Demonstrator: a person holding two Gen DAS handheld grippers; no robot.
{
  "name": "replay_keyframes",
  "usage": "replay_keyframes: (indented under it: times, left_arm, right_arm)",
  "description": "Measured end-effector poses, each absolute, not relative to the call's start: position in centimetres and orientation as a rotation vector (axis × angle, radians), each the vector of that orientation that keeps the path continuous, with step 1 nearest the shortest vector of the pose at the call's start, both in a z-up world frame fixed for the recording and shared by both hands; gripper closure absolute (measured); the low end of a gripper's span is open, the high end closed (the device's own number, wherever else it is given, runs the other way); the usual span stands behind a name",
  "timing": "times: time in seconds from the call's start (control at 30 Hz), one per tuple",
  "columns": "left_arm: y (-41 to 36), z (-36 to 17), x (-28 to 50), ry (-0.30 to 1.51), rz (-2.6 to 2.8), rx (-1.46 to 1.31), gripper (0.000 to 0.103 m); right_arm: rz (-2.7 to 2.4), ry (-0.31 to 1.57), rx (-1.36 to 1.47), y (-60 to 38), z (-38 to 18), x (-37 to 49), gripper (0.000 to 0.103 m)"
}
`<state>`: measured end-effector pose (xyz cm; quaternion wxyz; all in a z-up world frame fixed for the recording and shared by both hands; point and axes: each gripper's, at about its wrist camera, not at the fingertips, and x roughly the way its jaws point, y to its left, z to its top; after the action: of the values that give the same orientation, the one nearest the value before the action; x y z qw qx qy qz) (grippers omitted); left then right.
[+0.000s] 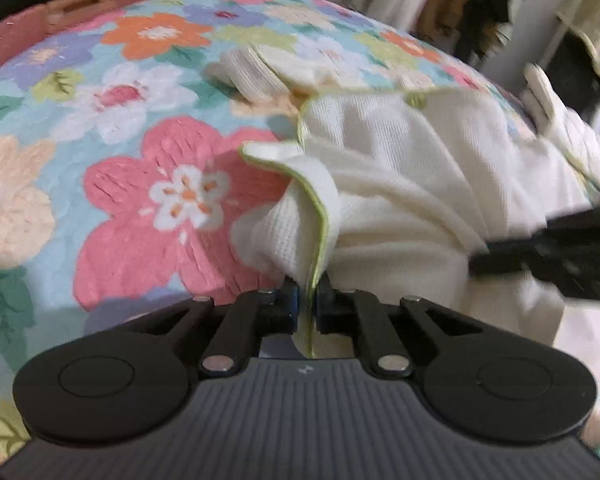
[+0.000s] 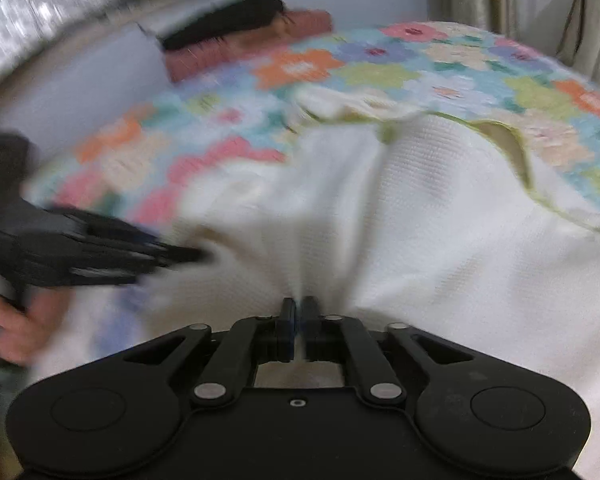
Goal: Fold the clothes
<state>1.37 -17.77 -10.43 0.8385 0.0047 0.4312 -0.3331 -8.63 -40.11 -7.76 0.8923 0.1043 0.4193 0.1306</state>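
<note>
Across a bed (image 1: 112,92) covered by a bright quilt of large pink, orange and lilac flowers lies a cream garment (image 1: 412,152) with thin lime-green edging, rumpled and partly gathered toward the near side. It looks light, soft and floppy, a waffle-textured knit that will sag and crease wherever it is unsupported, so the firmer green hem (image 1: 316,216) seems the best place to take hold. One sleeve (image 1: 256,68) trails off toward the far side of the quilt. Nearest the viewer, the left claw (image 1: 308,304) is clamped on a fold of that green-edged hem. The right claw (image 2: 299,316) is closed on a bunched ridge of the cream cloth, which fans out from its tips. A hand (image 2: 16,332) holding the left claw shows blurred at the edge.
</note>
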Motion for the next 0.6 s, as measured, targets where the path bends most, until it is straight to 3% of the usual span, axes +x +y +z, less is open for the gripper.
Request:
replay_keyframes:
  times: [0.03, 0.1, 0.3, 0.37, 0.4, 0.43, 0.6]
  left_arm:
    - [-17.8, -9.9, 1.1, 0.883, -0.701, 0.007, 0.096]
    - [-17.8, -8.7, 0.5, 0.816, -0.678, 0.056, 0.097]
    - [-16.5, -6.0, 0.4, 0.702, -0.609, 0.054, 0.097]
    - [-15.5, -4.5, 0.6, 0.656, -0.584, 0.040, 0.097]
    - [-14.9, -3.8, 0.7, 0.634, -0.573, 0.025, 0.097]
    - [-14.3, -2.7, 0.5, 0.607, -0.552, 0.010, 0.098]
    - [-11.4, 3.9, -2.1, 0.394, -0.475, -0.026, 0.098]
  right_arm:
    - [0.294, 0.857, 0.257, -39.9, -7.4, -8.7, 0.063]
    - [0.289, 0.863, 0.263, -38.8, -7.2, -8.8, 0.035]
    - [0.263, 0.928, 0.193, -35.6, -8.3, -8.6, 0.034]
    - [0.277, 0.932, 0.170, -34.8, -8.9, -8.6, 0.041]
    - [0.292, 0.926, 0.157, -34.4, -8.9, -8.6, 0.072]
    - [0.316, 0.914, 0.156, -34.1, -8.6, -8.7, 0.097]
    - [0.475, 0.787, 0.240, -32.8, -4.8, -10.4, 0.098]
